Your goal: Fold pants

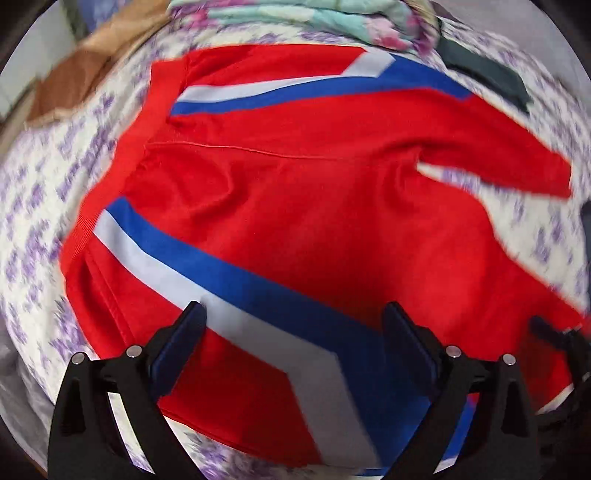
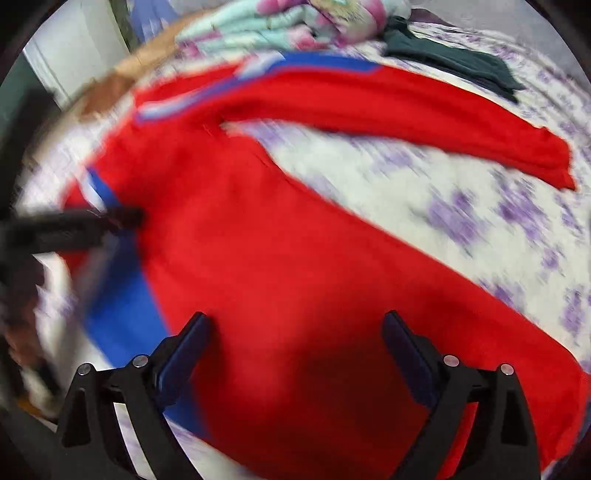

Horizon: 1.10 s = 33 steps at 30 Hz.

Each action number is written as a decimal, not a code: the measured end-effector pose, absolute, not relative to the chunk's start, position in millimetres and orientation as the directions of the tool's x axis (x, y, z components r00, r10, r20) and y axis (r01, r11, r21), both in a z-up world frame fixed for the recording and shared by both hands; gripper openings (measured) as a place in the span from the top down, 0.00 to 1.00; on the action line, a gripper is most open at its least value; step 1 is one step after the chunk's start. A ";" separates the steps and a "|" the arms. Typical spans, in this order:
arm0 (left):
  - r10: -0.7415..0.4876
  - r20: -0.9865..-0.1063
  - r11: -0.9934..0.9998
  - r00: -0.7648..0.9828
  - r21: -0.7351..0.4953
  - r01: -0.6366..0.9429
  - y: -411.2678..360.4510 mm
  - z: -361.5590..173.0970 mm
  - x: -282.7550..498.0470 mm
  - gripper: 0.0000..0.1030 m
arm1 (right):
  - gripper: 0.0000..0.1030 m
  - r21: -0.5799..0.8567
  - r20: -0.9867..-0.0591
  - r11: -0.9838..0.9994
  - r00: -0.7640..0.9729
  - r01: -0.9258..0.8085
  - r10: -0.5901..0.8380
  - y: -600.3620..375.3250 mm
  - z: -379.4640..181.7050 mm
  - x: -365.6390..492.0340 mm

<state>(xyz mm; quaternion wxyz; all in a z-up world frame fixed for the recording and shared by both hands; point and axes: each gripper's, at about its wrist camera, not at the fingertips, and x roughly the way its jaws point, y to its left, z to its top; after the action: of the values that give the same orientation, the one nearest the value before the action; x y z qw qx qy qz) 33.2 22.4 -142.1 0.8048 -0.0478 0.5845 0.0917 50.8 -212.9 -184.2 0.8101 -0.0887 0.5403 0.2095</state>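
Note:
Red pants (image 1: 314,192) with blue and white side stripes lie spread flat on a bed, waistband at the left, two legs running right. My left gripper (image 1: 295,314) hovers open over the near leg's blue and white stripe, nothing between its fingers. In the right wrist view the pants (image 2: 295,258) fill the middle, the far leg (image 2: 443,122) splayed away from the near one. My right gripper (image 2: 295,321) hangs open above the near leg's red cloth, holding nothing. The left gripper's dark finger (image 2: 92,225) shows blurred at the left, over the waist end.
The bed sheet (image 2: 424,192) is white with purple flowers. A folded floral blanket (image 1: 303,18) and a dark green garment (image 1: 484,70) lie at the far side. A brown cloth (image 1: 70,85) sits at the far left. Both views are motion-blurred.

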 end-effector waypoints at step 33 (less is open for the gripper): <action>0.145 -0.928 0.911 0.344 -0.010 -0.413 109.1 -100.1 3.4 0.05 | 0.10 -0.028 -0.892 0.994 0.451 -0.108 0.024 -395.9 -141.8 27.5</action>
<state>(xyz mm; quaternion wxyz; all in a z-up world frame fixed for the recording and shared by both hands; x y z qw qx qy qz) 3.4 109.1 -100.1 0.8105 -0.1225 0.5463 0.1722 27.5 -395.8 -141.8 0.8508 -0.0405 0.5224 0.0389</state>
